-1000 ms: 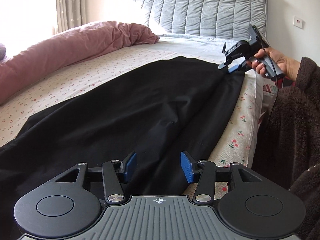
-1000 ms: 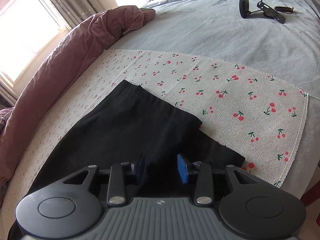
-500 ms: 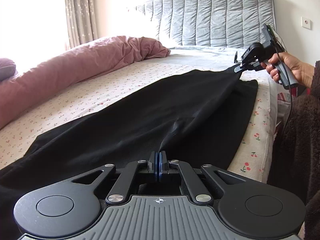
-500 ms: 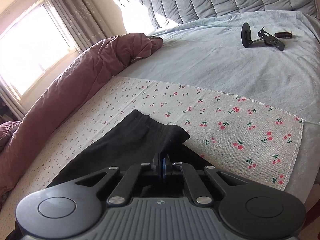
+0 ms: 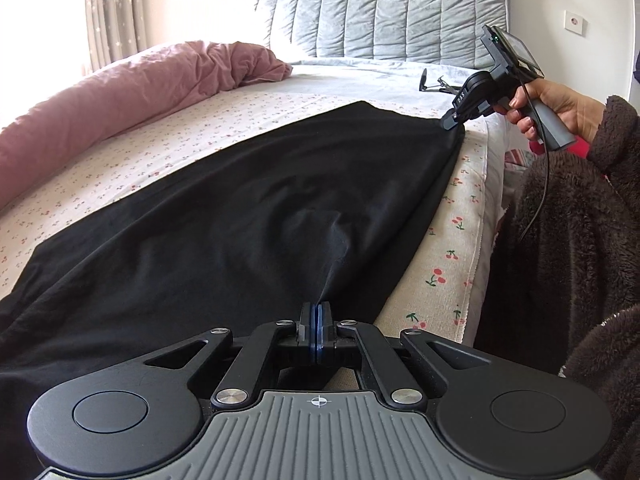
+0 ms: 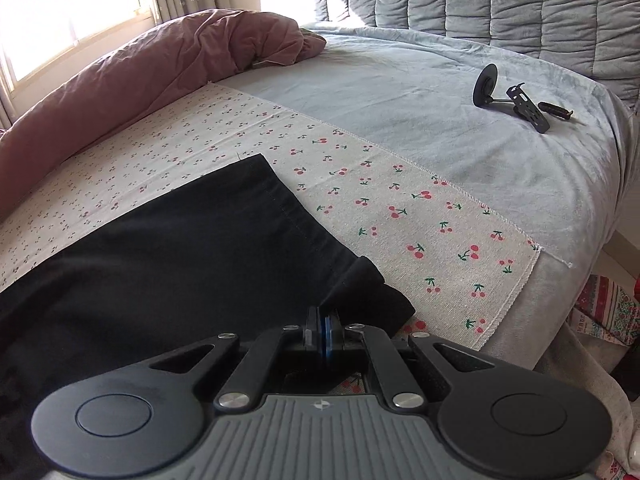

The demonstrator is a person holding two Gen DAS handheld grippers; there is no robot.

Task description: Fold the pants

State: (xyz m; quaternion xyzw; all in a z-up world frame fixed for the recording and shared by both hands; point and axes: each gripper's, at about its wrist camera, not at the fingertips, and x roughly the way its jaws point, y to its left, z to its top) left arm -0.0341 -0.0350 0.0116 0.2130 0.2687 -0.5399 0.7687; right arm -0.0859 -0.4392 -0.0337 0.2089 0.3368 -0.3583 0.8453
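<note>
- Duvet (image 5: 132, 92), pink and bunched, lines the bed's far left side.
- Black pants (image 5: 240, 216) lie spread on my cherry-print cloth (image 5: 452, 240).
- My left gripper (image 5: 319, 312) pinches a pants fold, jaws closed.
- My right gripper (image 6: 323, 322) clamps the hem corner likewise.
- Farther right, a black stand (image 6: 510, 98) rests on the grey blanket (image 6: 400, 92).
</note>
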